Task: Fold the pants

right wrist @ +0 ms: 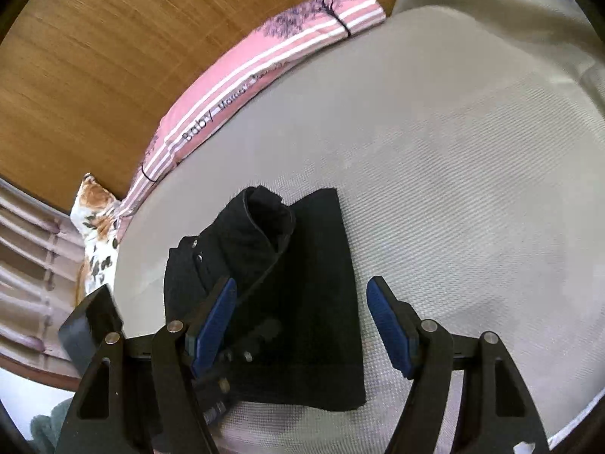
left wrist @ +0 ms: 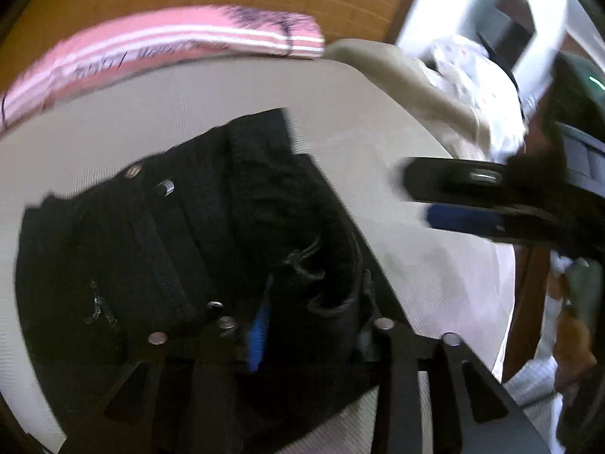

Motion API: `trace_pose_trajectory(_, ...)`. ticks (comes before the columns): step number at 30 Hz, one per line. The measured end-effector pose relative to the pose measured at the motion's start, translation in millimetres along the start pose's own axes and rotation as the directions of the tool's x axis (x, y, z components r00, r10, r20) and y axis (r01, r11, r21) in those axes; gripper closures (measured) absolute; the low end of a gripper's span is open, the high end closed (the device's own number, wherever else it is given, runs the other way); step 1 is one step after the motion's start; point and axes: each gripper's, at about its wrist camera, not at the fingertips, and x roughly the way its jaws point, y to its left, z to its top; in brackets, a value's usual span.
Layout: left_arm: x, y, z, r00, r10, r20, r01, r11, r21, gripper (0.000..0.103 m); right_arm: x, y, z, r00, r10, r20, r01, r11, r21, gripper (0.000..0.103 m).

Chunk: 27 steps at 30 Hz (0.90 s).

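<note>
The black pants (right wrist: 272, 302) are lying on the bed (right wrist: 453, 189), folded down into a compact block near its close edge. The waistband end, with its metal rivets and button, is sitting on top toward the left side of the right wrist view, and one thick layer is curling up into a loose roll at the far end instead of lying flat. Judging from this, the main folds are done; what seems left is pressing that raised roll down and squaring the edges, or one last fold over.

The block's long axis is running from the near edge of the bed away toward the pink striped pillow (right wrist: 264, 68), its straight right edge pointing roughly that way and leaning slightly left.

The right gripper (right wrist: 302, 317) is hovering over the block with its jaws standing wide apart, the left blue pad above the cloth and the right one over bare sheet, gripping nothing. The left gripper (left wrist: 314, 336) is low over the waistband; its jaws are partly open, and with the blur I cannot tell whether cloth is caught between them.

Beyond the pillow a wooden headboard (right wrist: 94, 56) is rising, and a floral cushion (right wrist: 98, 227) is sitting at the bed's left corner.
</note>
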Motion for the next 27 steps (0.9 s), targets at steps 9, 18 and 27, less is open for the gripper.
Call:
trace_pose_trajectory(9, -67, 25, -2, 0.997, 0.002, 0.082, -0.003, 1.0, 0.014, 0.035, 54, -10, 7, 0.974, 0.193, -0.12, -0.189, 0.981, 0.042, 0.034)
trace_pose_trajectory(18, -58, 123, -24, 0.962, 0.273, 0.002, -0.264, 0.935, -0.238, 0.035, 91, -12, 21, 0.955, 0.249, -0.161, -0.251, 0.968, 0.004, 0.05)
trace_pose_trajectory(27, -40, 124, -39, 0.96, 0.278, -0.033, -0.278, 0.933, -0.228, 0.035, 106, -13, 21, 0.915, 0.372, -0.157, -0.367, 0.928, 0.062, 0.085)
